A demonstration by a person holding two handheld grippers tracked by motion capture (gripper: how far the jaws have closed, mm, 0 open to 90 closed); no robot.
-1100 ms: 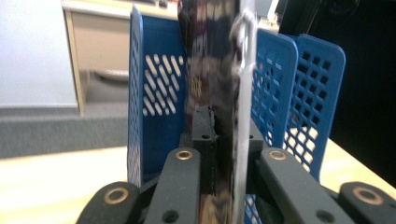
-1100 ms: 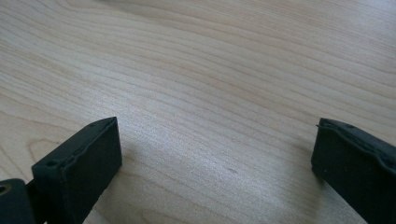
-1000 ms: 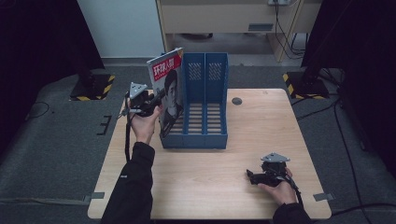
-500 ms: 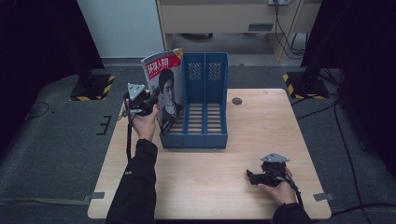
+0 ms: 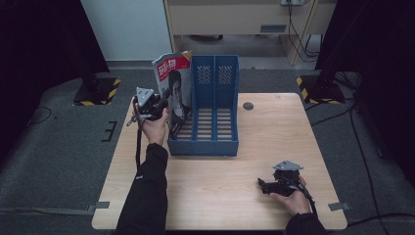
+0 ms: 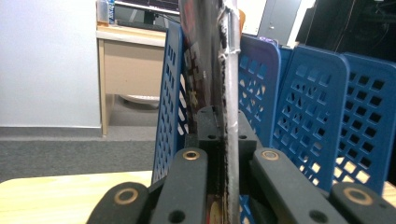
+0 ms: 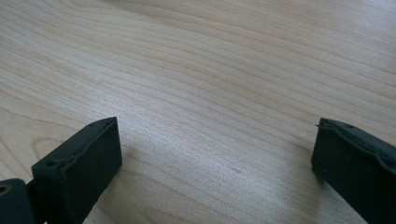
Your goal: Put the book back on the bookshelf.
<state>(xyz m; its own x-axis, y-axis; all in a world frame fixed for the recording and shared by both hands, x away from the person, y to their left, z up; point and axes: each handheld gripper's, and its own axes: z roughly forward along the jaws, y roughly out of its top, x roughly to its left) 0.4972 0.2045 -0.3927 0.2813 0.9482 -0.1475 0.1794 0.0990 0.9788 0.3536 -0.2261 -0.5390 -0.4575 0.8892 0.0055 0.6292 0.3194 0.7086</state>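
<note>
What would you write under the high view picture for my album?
The left gripper lowers a magazine into the blue file rack, while the right gripper rests open on the wooden table.

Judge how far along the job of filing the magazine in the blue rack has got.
Done: the left gripper is shut on the magazine, upright and partly inside the left slot of the blue file rack. In hand: lowering it; its top stands above the rack wall. Left: seat it and let go. The right gripper rests open on the wooden table.
</note>
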